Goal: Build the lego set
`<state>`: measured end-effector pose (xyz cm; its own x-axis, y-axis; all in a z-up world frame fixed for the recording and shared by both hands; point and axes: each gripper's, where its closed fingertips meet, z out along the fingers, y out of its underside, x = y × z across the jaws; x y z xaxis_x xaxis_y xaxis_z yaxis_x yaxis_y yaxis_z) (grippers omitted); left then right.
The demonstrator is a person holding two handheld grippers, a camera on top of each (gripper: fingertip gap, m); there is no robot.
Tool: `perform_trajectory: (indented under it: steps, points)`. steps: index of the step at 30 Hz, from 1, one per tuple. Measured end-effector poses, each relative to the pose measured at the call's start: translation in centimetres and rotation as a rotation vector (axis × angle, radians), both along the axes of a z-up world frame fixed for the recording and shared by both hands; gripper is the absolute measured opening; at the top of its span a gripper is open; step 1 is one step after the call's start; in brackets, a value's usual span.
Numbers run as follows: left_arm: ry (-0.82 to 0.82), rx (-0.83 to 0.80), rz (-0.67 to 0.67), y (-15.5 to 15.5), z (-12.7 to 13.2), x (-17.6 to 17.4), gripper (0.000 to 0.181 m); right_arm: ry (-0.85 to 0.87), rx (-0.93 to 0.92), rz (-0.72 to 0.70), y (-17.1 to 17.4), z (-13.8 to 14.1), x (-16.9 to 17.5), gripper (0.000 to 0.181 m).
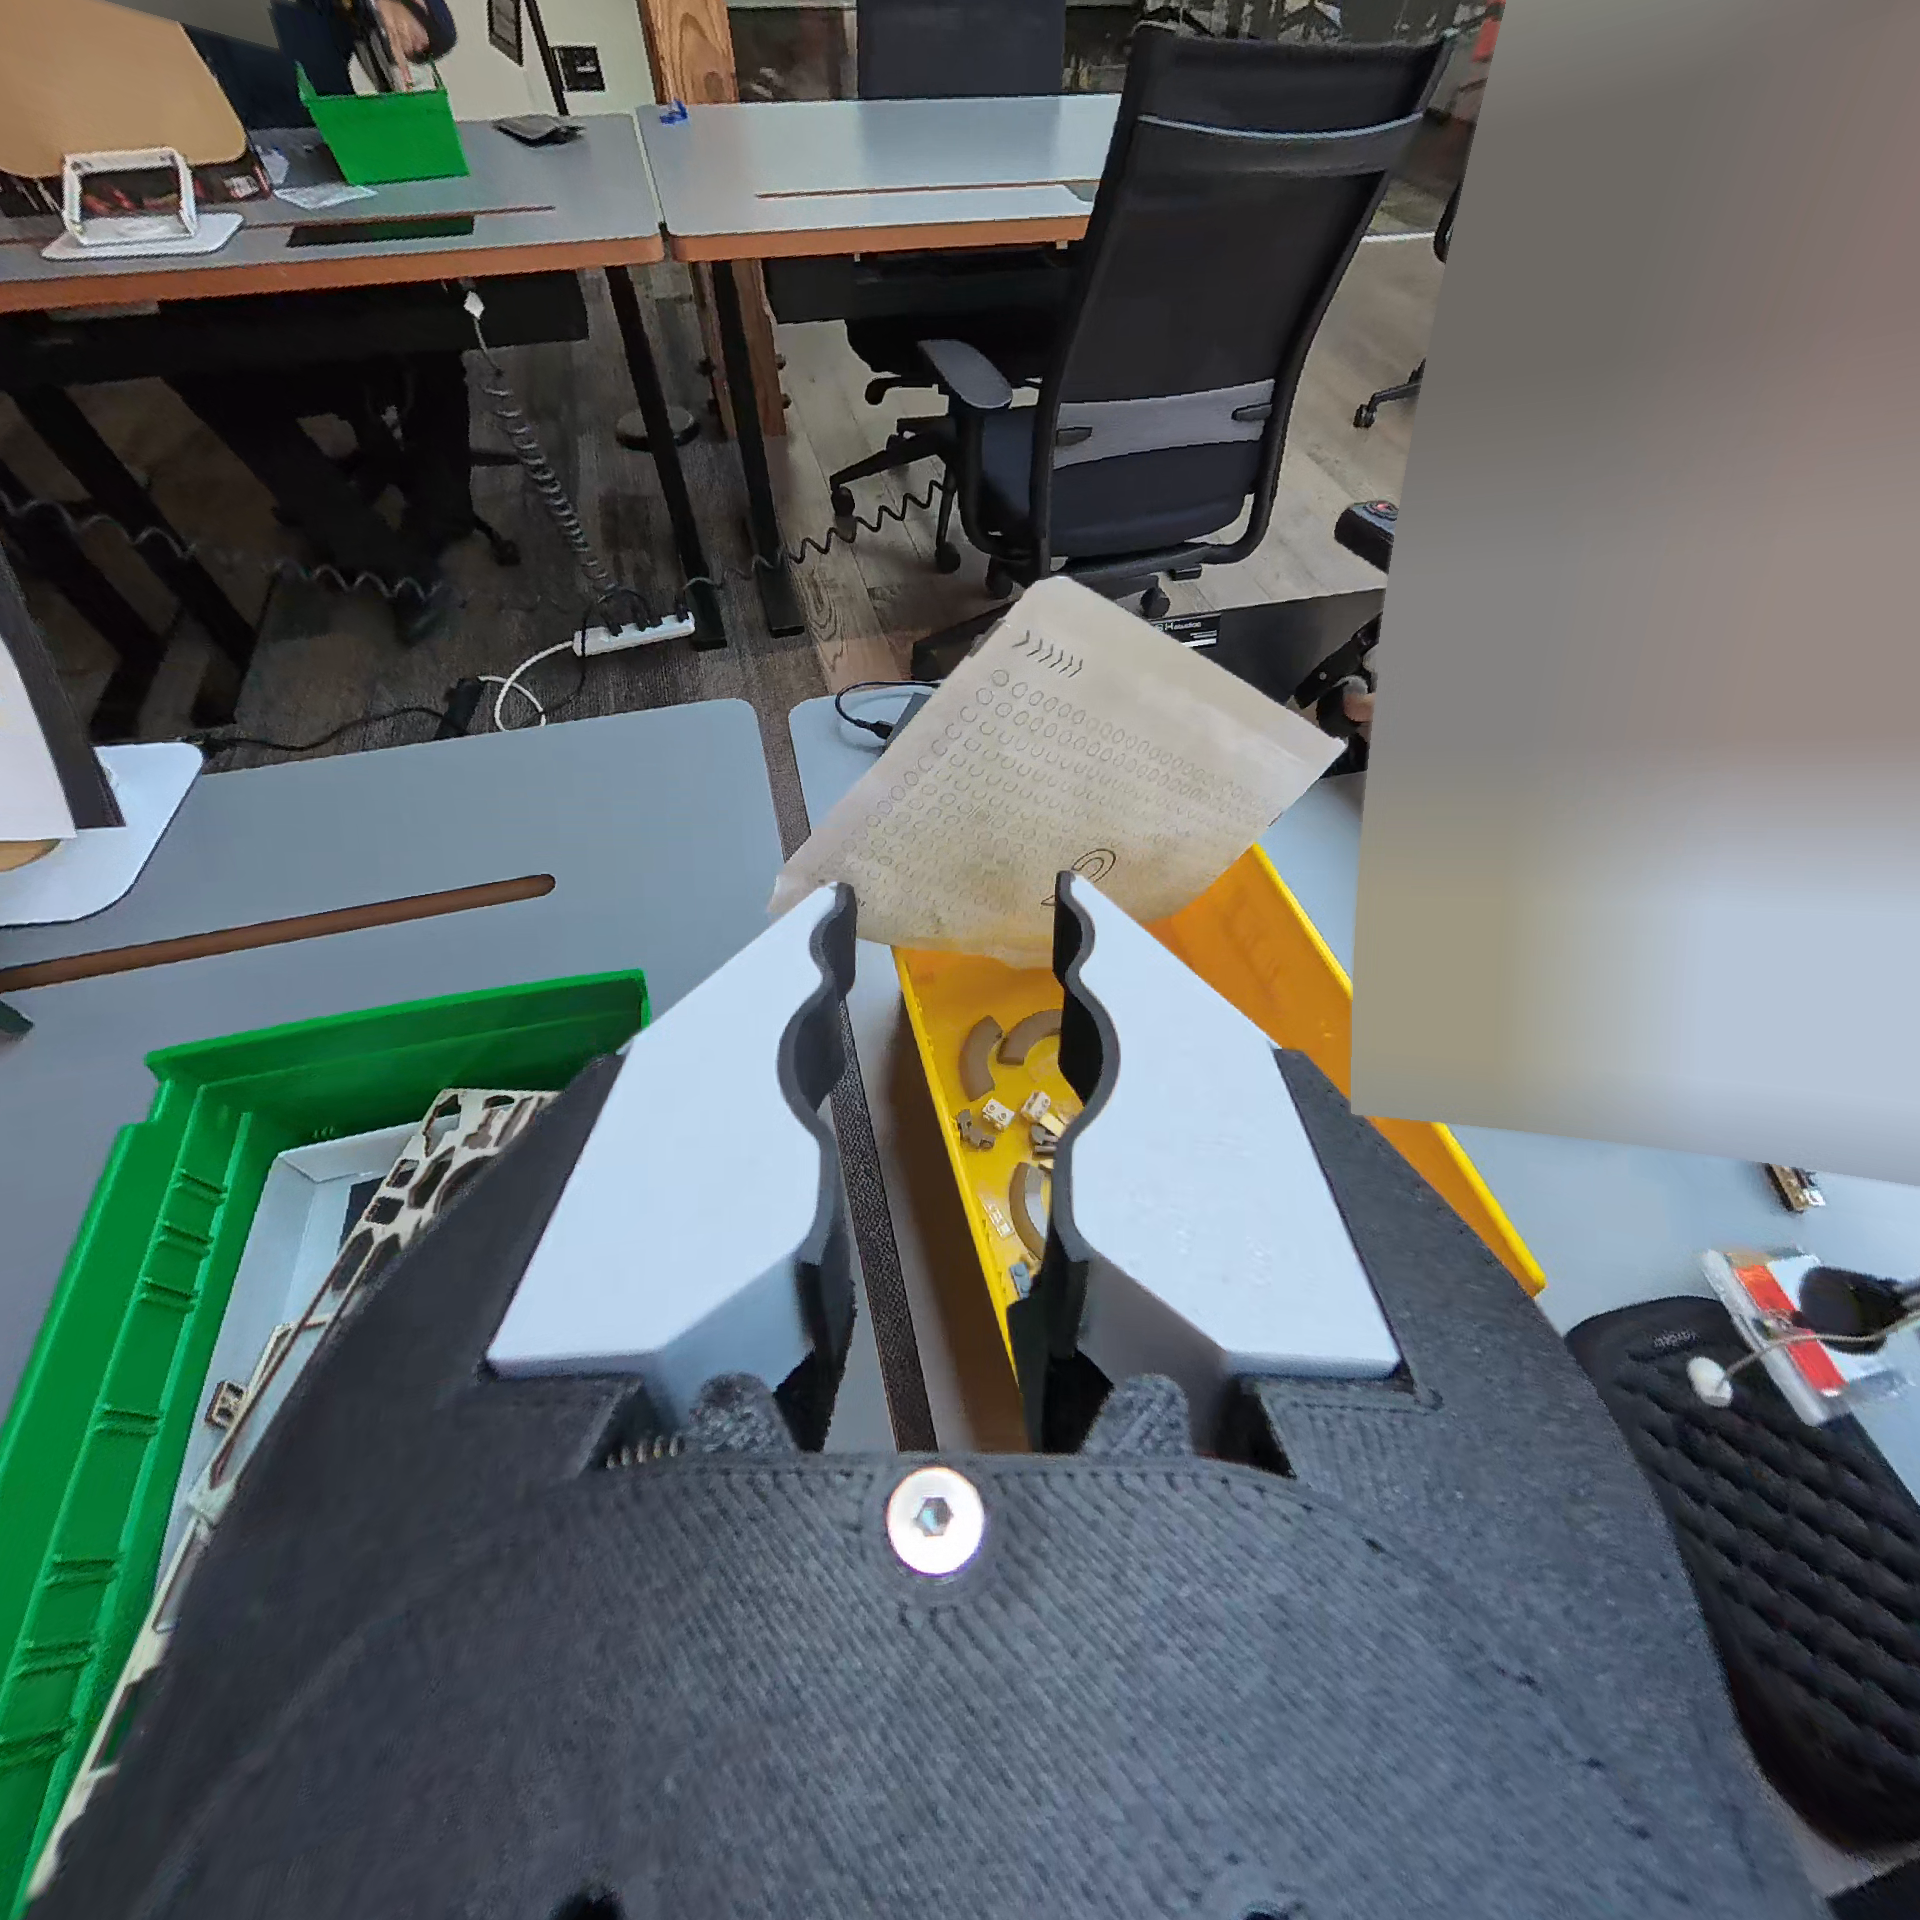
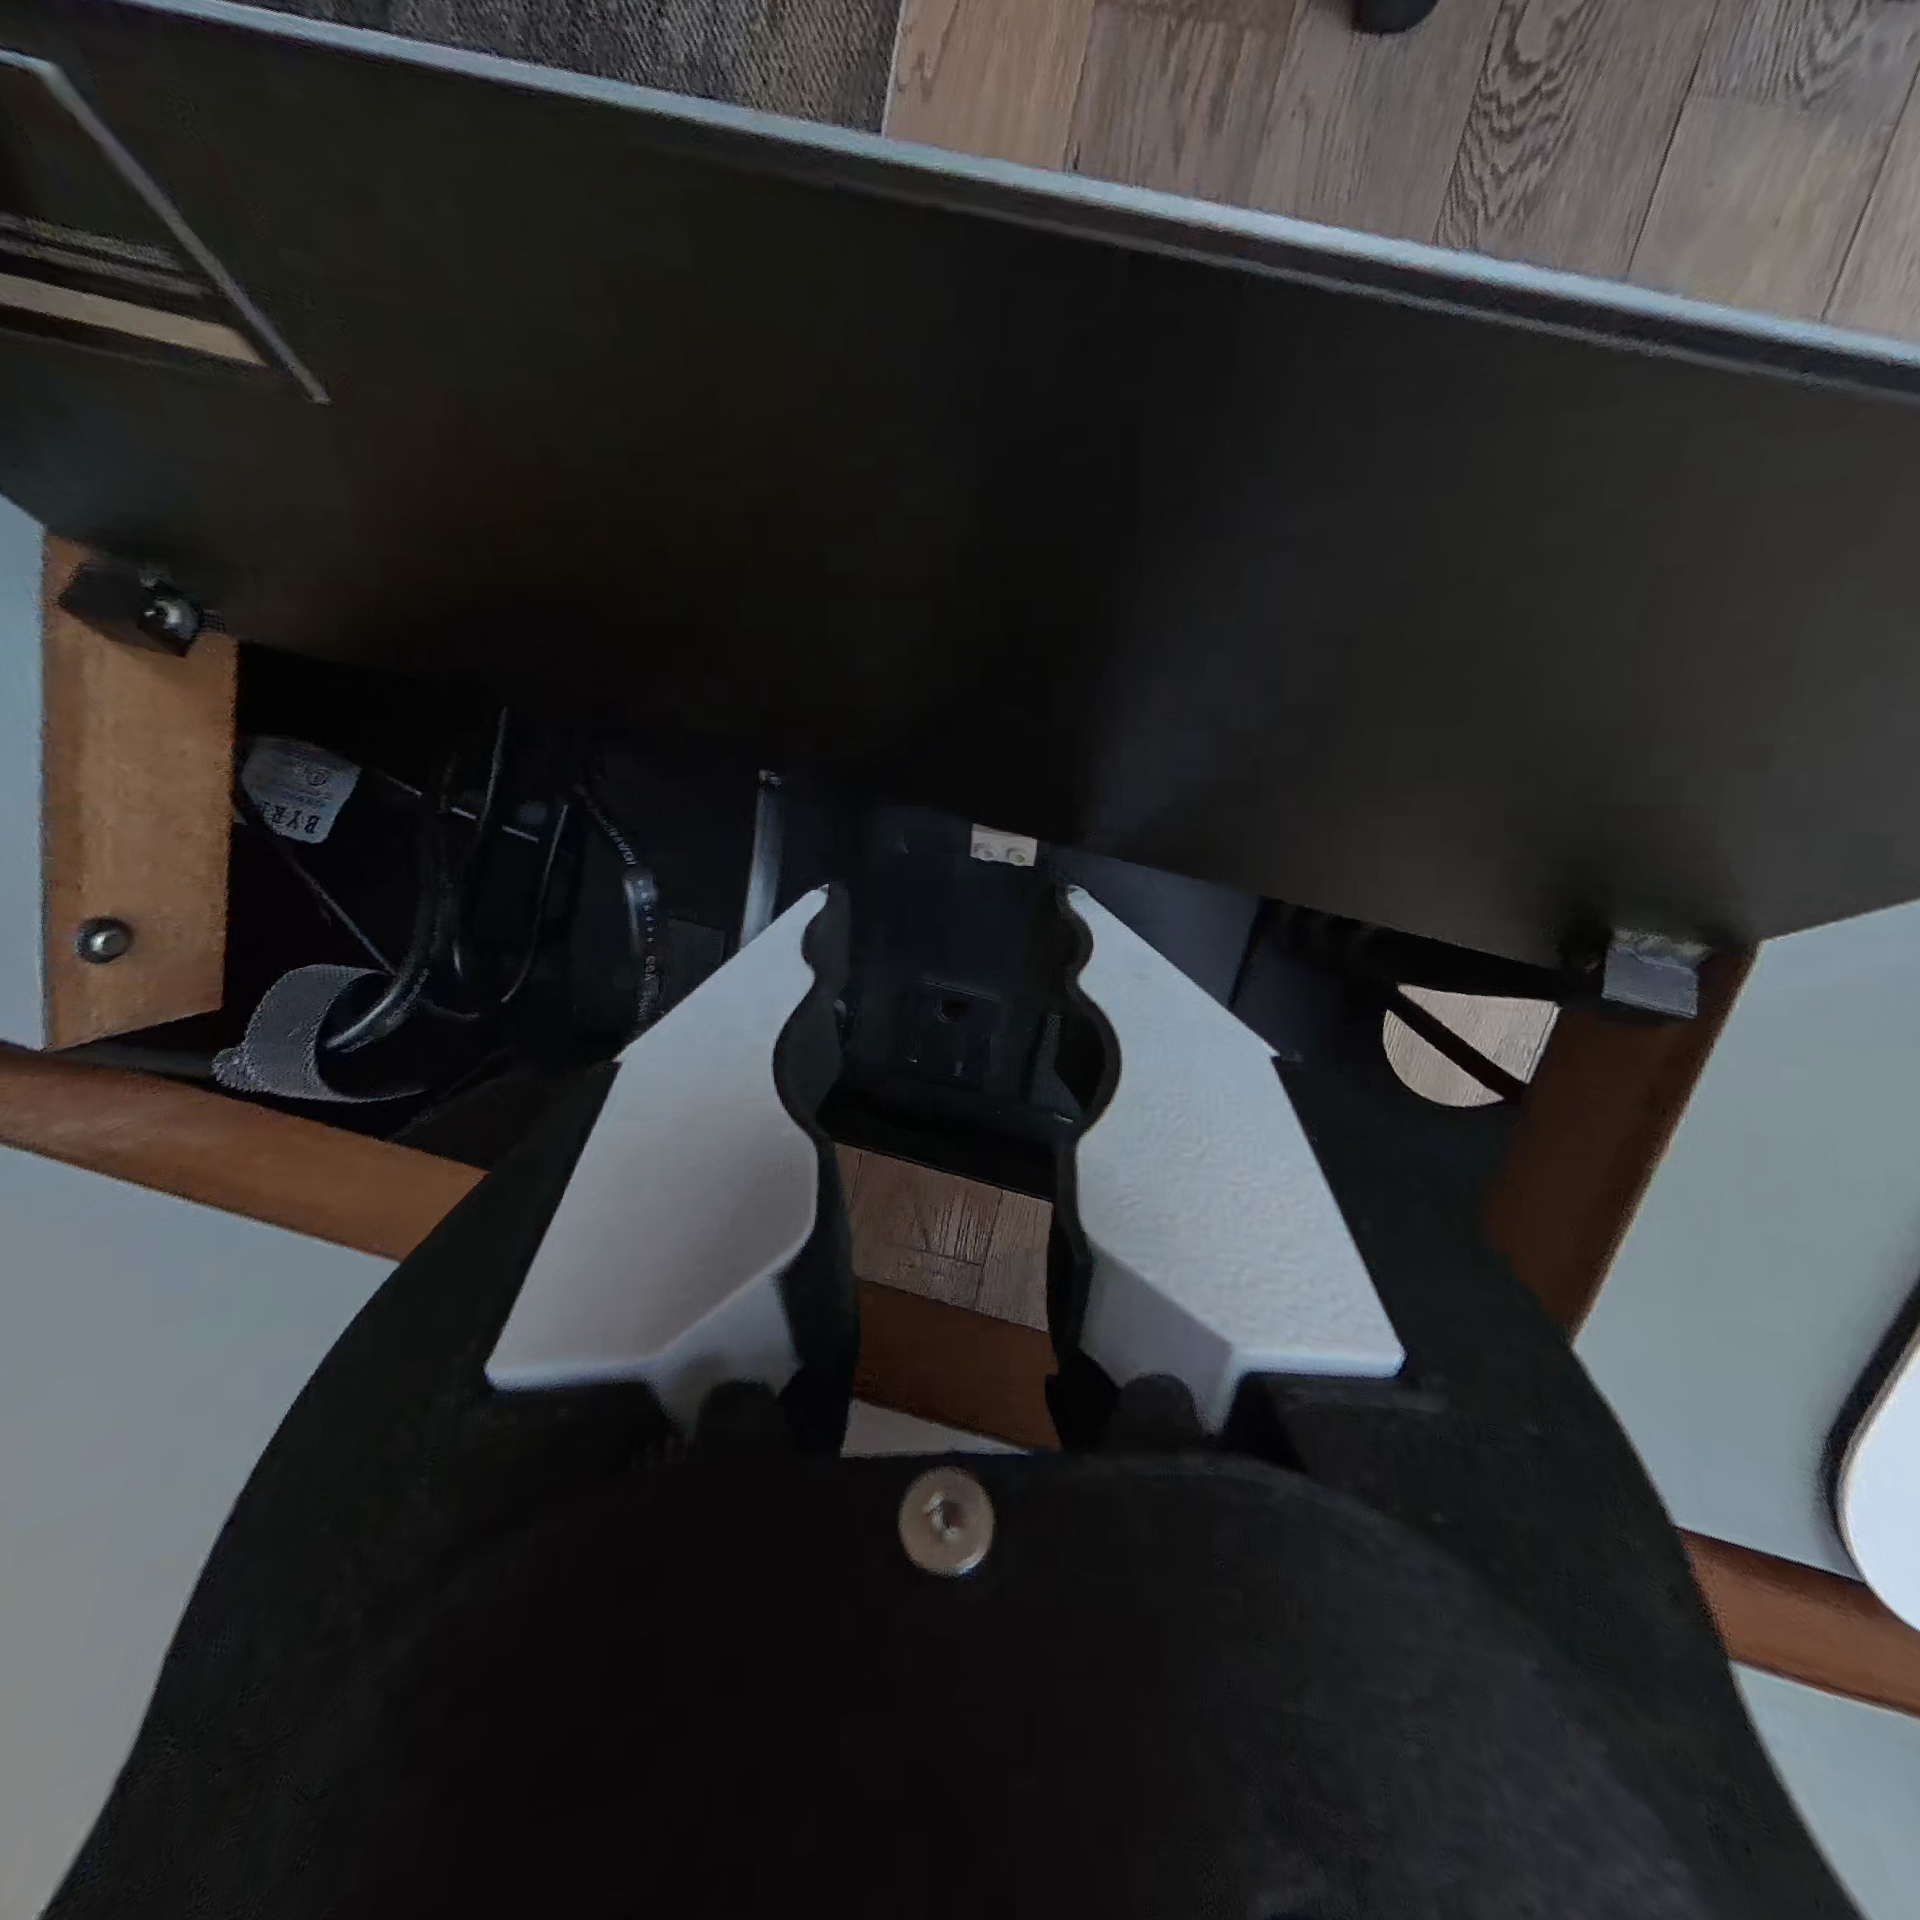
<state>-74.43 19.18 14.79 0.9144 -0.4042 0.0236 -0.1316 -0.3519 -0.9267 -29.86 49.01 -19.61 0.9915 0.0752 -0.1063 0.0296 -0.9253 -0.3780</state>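
Note:
In the left wrist view my left gripper [image 1: 951, 920] is open and empty, above the seam between two grey desks. Just beyond its fingertips a tan paper bag [image 1: 1049, 790] printed with small circles stands tilted, its lower edge in a yellow bin [image 1: 1278, 966]. What holds the bag's far corner is hidden. Small tan and grey lego pieces [image 1: 1013, 1117] lie in the yellow bin. In the right wrist view my right gripper [image 2: 945, 899] is open and empty. It points down at a dark gap between desk edges, below the black back of a monitor [image 2: 935, 468].
A green bin [image 1: 218, 1174] at the left holds a white box and a patterned sheet [image 1: 436, 1153]. A black mesh pad [image 1: 1745, 1475] with a card lies at the right. An office chair [image 1: 1174, 343] and further desks stand behind. Cables [image 2: 436, 935] fill the gap. The tips of one gripper are about 65 centimetres away from the tips of the other.

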Motion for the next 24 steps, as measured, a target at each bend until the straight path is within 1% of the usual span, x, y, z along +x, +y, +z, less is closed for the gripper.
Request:
perform_trajectory:
  steps: [4,7,9,12,14,16,20,24]
  points:
    - [-0.058,-0.003,-0.003,0.1,0.0,0.3,0.036,0.032,-0.046,-0.095,-0.3,-1.9,0.6,0.037]
    - [-0.072,0.001,0.004,0.5,-0.5,0.7,0.036,0.023,-0.048,-0.113,0.0,-2.6,1.0,0.037]
    - [-0.082,-0.004,0.006,0.6,-0.7,0.8,0.036,0.003,-0.048,-0.098,0.2,-2.9,1.2,0.037]
    - [-0.079,-0.012,0.006,0.9,-1.0,0.9,0.036,-0.037,-0.034,-0.035,0.7,-2.8,1.1,0.037]
    - [-0.081,-0.022,0.001,1.2,-1.1,1.1,0.037,-0.057,-0.064,-0.004,0.6,-3.1,1.0,0.037]
    - [-0.081,-0.021,-0.001,1.5,-1.1,1.3,0.037,-0.081,-0.083,0.019,0.7,-3.4,1.0,0.033]
    - [-0.071,-0.024,-0.011,1.8,-1.2,1.8,0.037,-0.088,-0.114,0.034,0.5,-3.7,1.0,0.032]
    - [-0.061,-0.031,-0.016,2.1,-1.4,2.0,0.037,-0.113,-0.183,0.027,0.2,-4.4,1.1,0.034]
